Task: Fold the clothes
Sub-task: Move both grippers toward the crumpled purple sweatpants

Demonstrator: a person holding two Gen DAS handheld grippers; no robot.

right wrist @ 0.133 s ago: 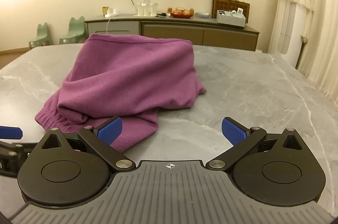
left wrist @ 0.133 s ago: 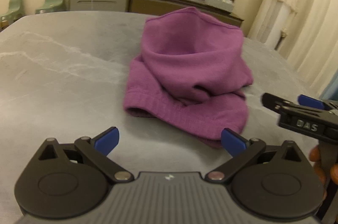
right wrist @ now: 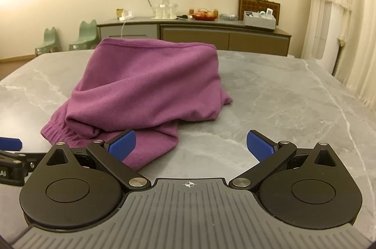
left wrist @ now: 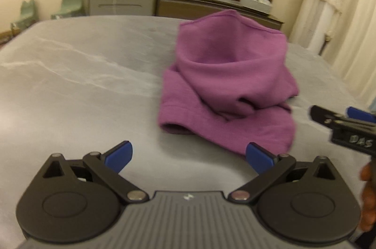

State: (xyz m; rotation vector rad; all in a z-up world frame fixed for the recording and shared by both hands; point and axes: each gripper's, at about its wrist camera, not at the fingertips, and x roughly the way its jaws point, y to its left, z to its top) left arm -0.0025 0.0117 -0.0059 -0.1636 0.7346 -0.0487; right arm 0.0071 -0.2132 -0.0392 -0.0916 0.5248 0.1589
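Observation:
A purple sweatshirt-like garment (left wrist: pixel 225 89) lies bunched in a loose fold on the grey marble table (left wrist: pixel 82 89). Its ribbed cuff (right wrist: pixel 58 131) points to the near left in the right wrist view. My left gripper (left wrist: pixel 189 156) is open just short of the garment's near edge, holding nothing. My right gripper (right wrist: pixel 191 143) is open too, with its left fingertip (right wrist: pixel 123 145) over the garment's near corner. The right gripper also shows at the right edge of the left wrist view, and the left one at the left edge of the right wrist view.
Bare tabletop (right wrist: pixel 293 103) spreads right of the garment and far to its left. Beyond the table stand a sideboard (right wrist: pixel 211 35) with glasses and a fruit bowl, two green chairs (right wrist: pixel 87 35) and white curtains (right wrist: pixel 340 13).
The left wrist view has shifted slightly, so the garment sits a little further right in it and is blurred. The garment and the right gripper have not visibly moved.

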